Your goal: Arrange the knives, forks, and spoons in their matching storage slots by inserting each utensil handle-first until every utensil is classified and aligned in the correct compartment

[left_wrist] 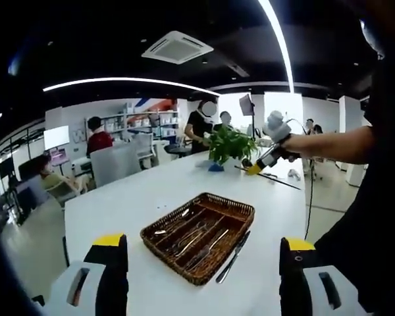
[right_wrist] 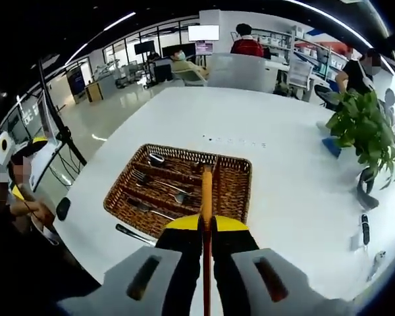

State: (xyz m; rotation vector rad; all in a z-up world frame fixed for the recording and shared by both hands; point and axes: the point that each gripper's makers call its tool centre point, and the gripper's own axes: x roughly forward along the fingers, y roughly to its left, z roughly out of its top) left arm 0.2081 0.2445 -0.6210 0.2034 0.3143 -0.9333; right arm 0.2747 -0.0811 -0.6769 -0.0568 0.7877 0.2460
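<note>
Wicker tray (right_wrist: 234, 187) sits on the white table (right_wrist: 296, 197), just ahead of your right gripper (right_wrist: 207, 227), whose jaws are clamped on a thin utensil (right_wrist: 207, 191) pointing at the tray. Its type is unclear. Forks and spoons already lie in the tray's slots; a knife (left_wrist: 233, 257) lies on the table beside the tray. Your left gripper (left_wrist: 201, 253) hangs wide open, holding nothing. Identify the utensil, line it parallel with the matching slot, and lower slowly.
</note>
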